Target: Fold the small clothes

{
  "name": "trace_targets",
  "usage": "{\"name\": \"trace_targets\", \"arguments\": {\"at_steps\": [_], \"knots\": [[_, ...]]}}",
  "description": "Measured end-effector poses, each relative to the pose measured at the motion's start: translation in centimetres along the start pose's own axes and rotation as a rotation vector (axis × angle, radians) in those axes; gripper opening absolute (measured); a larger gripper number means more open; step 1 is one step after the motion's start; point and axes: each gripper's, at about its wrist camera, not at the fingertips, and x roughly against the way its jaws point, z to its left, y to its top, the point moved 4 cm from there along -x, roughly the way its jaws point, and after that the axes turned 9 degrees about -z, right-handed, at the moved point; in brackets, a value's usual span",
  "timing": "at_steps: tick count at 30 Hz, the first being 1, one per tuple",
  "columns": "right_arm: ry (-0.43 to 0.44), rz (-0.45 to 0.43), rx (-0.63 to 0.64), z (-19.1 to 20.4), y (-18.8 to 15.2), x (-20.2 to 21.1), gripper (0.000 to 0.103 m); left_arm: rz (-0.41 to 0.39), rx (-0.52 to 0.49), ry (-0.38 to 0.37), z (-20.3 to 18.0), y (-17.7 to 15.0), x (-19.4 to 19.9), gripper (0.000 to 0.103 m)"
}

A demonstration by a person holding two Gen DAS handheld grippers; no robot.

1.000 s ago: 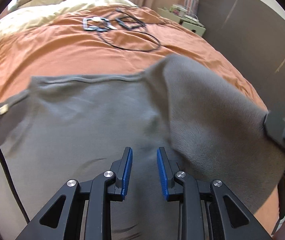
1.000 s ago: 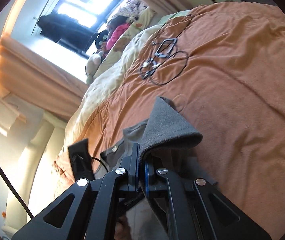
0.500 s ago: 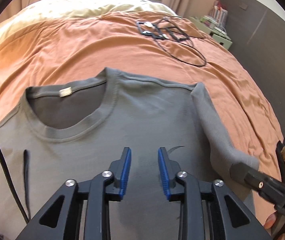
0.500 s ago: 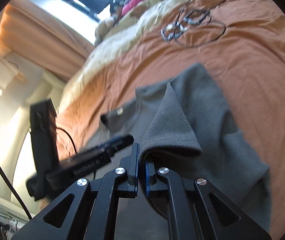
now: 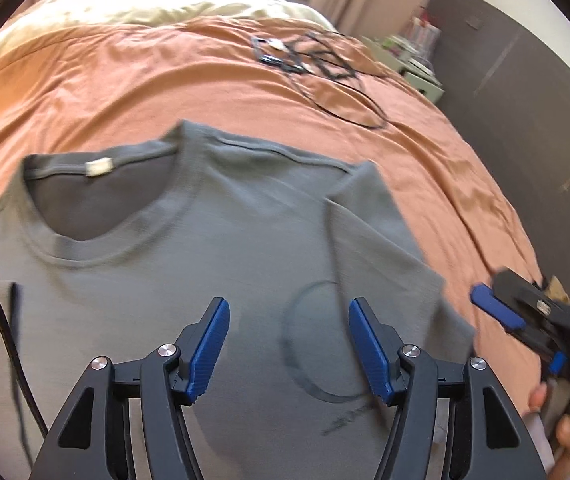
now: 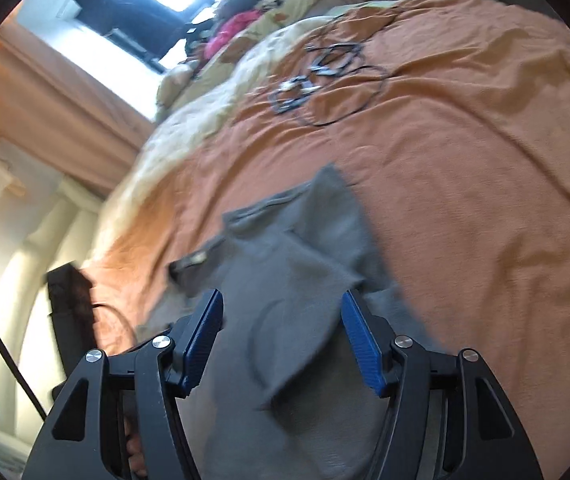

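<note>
1. Grey shirt point(image 5: 221, 264) is lying flat on the orange bedspread point(image 5: 125, 80), neck hole and its white tag point(image 5: 99, 168) up at the far side.
2. Its right sleeve point(image 5: 373, 220) is folded in over the body.
3. Left gripper point(image 5: 289, 344) hangs over the shirt's chest, jaws just been opening, nothing between them.
4. Right gripper point(image 6: 281, 332) has also just been opening. Its jaws sit wide apart over the sleeve and the pads aren't pressing on it.
5. Tangle of black cables point(image 5: 317, 60) sits further up the bed, well apart from the shirt.
</note>
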Motion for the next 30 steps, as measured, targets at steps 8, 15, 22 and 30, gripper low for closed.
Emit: {"name": "trace_targets", "arguments": {"at_steps": [8,15,22,30], "knots": [[-0.125,0.009,-0.065,-2.9,-0.4,0.9,0.049,0.044,-0.097,-0.063,-5.0,-1.9,-1.7,0.064],[-0.166,0.076,-0.096,-4.0,-1.7,2.1,0.028,0.111,-0.244,-0.001,-8.1,-4.6,-3.5,0.065],[-0.206,0.105,-0.077,-4.1,-2.4,3.7,0.025,0.089,-0.24,0.12,-7.1,-4.4,-3.3,0.015],[-0.228,0.131,-0.085,-4.0,-2.8,5.2,0.024,0.086,-0.154,0.148,-3.5,-3.5,-1.2,0.007]]}}
